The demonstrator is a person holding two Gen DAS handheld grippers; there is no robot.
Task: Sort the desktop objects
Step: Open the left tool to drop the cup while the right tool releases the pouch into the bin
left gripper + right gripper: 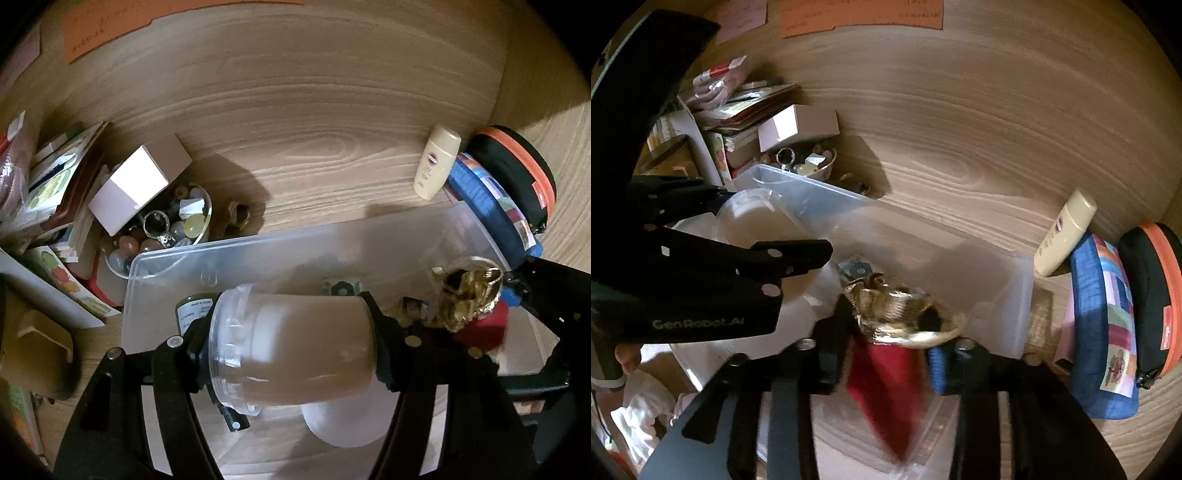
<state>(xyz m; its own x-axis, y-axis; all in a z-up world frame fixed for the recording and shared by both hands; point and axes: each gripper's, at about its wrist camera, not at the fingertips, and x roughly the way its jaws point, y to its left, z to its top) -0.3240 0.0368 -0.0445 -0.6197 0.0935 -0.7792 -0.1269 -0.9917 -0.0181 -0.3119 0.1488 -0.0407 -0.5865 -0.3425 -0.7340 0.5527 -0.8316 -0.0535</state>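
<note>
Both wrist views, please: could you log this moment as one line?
left gripper: shut on clear jar | right gripper: open, red-and-gold ornament between fingers | both above clear bin

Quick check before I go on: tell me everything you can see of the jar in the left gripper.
The jar is a clear plastic container with a ribbed screw-thread neck and a frosted, milky-looking body. It lies on its side, crosswise between the left gripper fingers, which clamp it end to end. It hangs over the near part of the clear plastic bin. No lid shows on it.
</note>
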